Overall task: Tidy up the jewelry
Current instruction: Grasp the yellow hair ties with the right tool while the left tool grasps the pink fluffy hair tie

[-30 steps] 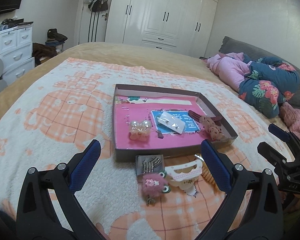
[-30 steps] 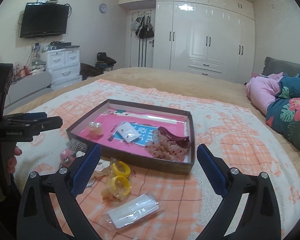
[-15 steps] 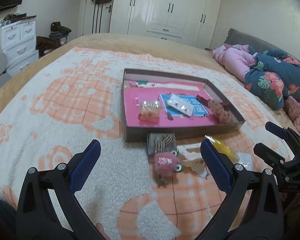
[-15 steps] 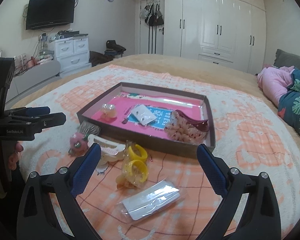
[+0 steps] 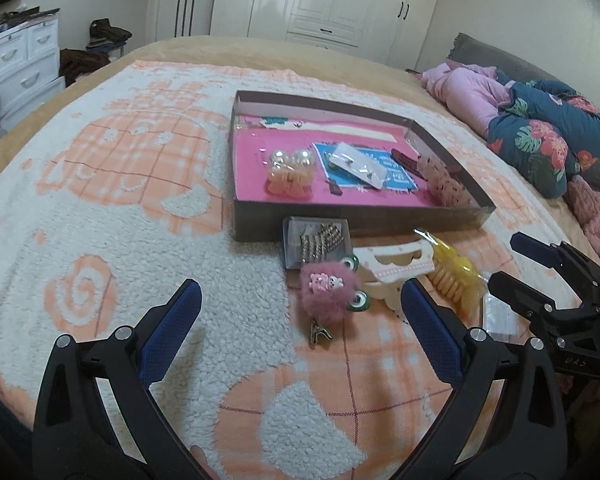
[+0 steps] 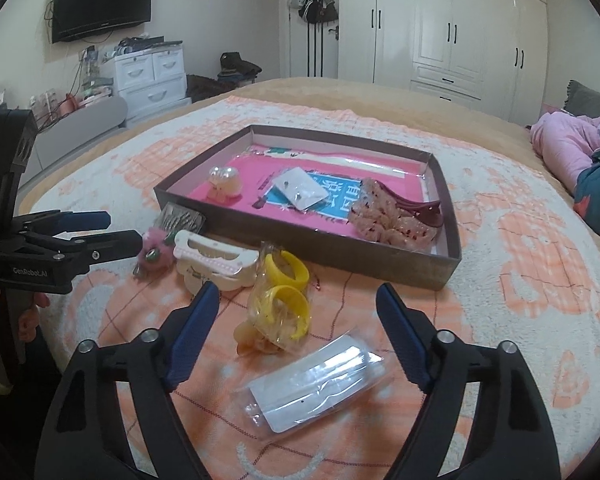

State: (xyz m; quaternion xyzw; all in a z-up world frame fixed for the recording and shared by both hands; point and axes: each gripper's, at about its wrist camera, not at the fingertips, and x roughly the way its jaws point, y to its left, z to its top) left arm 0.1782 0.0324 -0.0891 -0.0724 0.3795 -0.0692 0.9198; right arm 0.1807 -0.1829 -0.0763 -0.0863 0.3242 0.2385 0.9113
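1. One shallow brown box (image 5: 448,152) with a pink floor sits mid-blanket. Inside it: pearl pieces in a clear bag (image 5: 291,170) at left, an earring card (image 6: 299,189) on a blue sheet in the centre, a speckled pink scrunchie (image 6: 392,222) and a dark red clip (image 6: 420,208) at right.
2. Just outside the box's near wall lies loose jewelry: a pack of bobby pins (image 5: 318,240) touching the wall, a fluffy pink pom clip (image 5: 330,290), a white claw clip (image 6: 216,260), and yellow bangles in a clear bag (image 6: 282,304).
3. A clear packet holding a white card (image 6: 312,384) lies nearest the right gripper.
4. Left gripper (image 5: 298,322): jaws spread wide, empty, low over the blanket, with the pom clip between the fingers' line.
5. Right gripper (image 6: 298,322): jaws wide, empty, hovering above the bangles and packet.
6. Orange-and-white fleece blanket (image 5: 120,200) covers the bed; bundled clothes (image 5: 540,120) lie at the far right.
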